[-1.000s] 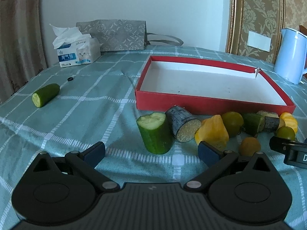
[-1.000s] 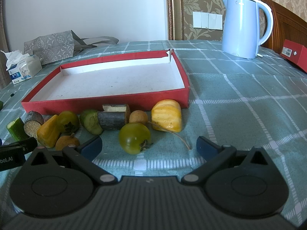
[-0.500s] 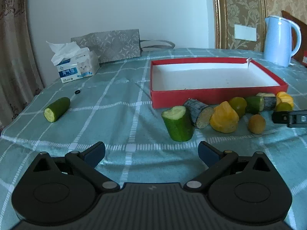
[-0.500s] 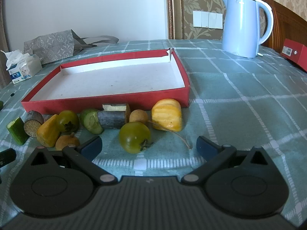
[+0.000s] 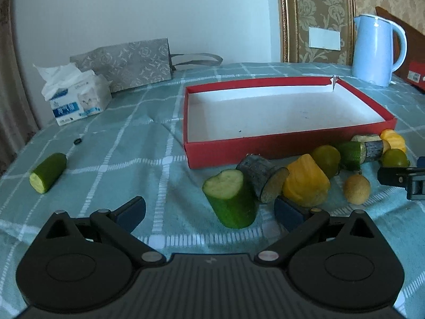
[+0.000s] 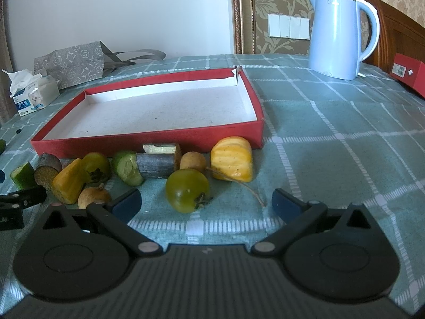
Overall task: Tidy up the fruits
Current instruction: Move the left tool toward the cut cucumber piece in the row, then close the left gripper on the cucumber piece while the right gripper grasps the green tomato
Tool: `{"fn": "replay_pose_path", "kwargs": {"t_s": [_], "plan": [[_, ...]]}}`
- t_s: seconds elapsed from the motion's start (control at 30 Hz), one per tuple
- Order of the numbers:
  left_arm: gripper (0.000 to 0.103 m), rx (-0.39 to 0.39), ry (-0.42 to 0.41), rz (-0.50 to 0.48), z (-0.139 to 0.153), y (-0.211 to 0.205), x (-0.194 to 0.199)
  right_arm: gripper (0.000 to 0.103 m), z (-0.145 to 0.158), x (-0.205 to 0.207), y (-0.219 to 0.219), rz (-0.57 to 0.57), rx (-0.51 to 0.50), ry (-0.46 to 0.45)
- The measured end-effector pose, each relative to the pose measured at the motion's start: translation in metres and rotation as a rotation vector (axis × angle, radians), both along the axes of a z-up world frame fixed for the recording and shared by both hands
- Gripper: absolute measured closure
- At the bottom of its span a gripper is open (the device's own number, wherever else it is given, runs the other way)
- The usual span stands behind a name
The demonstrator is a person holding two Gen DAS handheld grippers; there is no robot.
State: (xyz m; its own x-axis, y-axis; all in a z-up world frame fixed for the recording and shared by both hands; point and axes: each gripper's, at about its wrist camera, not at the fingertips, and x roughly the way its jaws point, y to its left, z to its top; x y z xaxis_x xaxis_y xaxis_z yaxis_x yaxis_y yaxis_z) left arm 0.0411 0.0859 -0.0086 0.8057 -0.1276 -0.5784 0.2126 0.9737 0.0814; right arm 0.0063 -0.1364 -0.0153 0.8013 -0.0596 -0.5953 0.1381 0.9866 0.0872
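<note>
The left gripper has swung back toward the cucumber piece at lower middle, wide open and empty. The right gripper stays wide open, empty, before the green tomato. The red box holds nothing, so sorting has not started.

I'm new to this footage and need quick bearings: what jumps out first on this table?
The big red tray with its bare white floor sits mid-table, nothing in it. A row of cut produce lies along its near wall, from the cucumber chunk to the green tomato nearest the right gripper. A pale blue kettle stands behind, to the right.
</note>
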Motion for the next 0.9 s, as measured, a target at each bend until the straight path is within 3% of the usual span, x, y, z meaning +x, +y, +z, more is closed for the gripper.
{"fn": "replay_pose_path", "kwargs": {"t_s": [0.1,0.17,0.3,0.37,0.43,0.6,0.67,0.77,0.9], "plan": [[0.002,-0.040,0.024,-0.017,0.000,0.005,0.005,0.000,0.000,0.000,0.000,0.000,-0.004,0.001],[0.015,-0.075,0.036,-0.037,0.001,0.008,0.006,0.000,0.000,-0.001,0.000,0.001,-0.005,0.001],[0.030,-0.072,0.040,-0.060,0.001,0.006,0.007,0.000,-0.001,0.000,0.000,0.002,-0.003,0.002],[0.050,-0.067,0.028,-0.086,0.003,0.004,0.003,0.000,-0.001,0.000,0.000,0.001,-0.001,0.001],[0.059,-0.060,0.028,-0.110,0.003,0.000,0.002,0.000,-0.001,0.000,0.000,0.001,0.001,0.001],[0.062,-0.073,0.023,-0.121,0.003,0.002,0.001,0.000,0.000,0.000,-0.002,0.002,0.015,-0.002],[0.068,-0.088,0.017,-0.116,0.004,0.005,0.000,0.000,0.001,-0.002,-0.005,0.004,0.024,-0.003],[0.068,-0.086,-0.006,-0.106,0.005,0.009,-0.005,0.000,0.004,-0.009,-0.013,-0.004,0.050,-0.022],[0.069,-0.095,-0.022,-0.082,0.004,0.017,-0.010,0.000,0.006,-0.021,-0.027,-0.021,0.012,-0.035]]}}
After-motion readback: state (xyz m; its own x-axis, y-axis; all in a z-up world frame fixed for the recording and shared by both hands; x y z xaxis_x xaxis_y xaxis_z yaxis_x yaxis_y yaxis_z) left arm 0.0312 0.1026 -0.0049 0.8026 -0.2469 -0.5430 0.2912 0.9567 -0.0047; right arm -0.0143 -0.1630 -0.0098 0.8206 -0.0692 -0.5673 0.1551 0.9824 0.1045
